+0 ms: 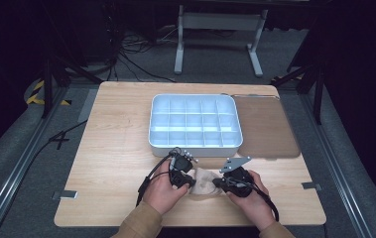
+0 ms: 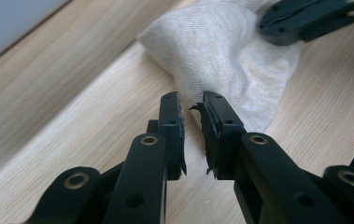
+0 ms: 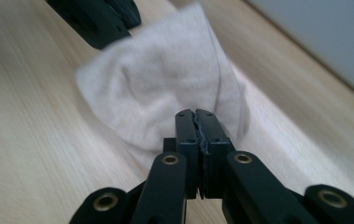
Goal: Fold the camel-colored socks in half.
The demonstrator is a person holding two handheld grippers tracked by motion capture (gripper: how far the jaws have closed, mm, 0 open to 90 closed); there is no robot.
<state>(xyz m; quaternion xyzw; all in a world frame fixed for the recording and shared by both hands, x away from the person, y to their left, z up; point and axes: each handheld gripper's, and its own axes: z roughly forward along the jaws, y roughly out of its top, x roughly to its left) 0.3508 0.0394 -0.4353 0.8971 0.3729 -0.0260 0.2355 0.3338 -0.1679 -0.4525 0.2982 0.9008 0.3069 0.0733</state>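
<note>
A small white cloth [image 1: 204,182] lies bunched on the wooden table [image 1: 116,148] between my two grippers, near the front edge. My left gripper [image 1: 192,181] comes at it from the left. In the left gripper view its jaws [image 2: 191,100] stand a narrow gap apart, bare table shows between them, and the cloth [image 2: 221,51] starts just past the tips. My right gripper [image 1: 218,184] meets the cloth from the right. The right gripper view has its jaws [image 3: 195,114] pressed together at the near edge of the cloth [image 3: 165,79], which rises in a peak behind them.
A white compartment tray [image 1: 195,148] stands just behind the grippers at the table's middle. A brown mat [image 1: 267,124] lies to its right. Metal clips sit at the table's left [image 1: 65,194] and right [image 1: 311,186] edges.
</note>
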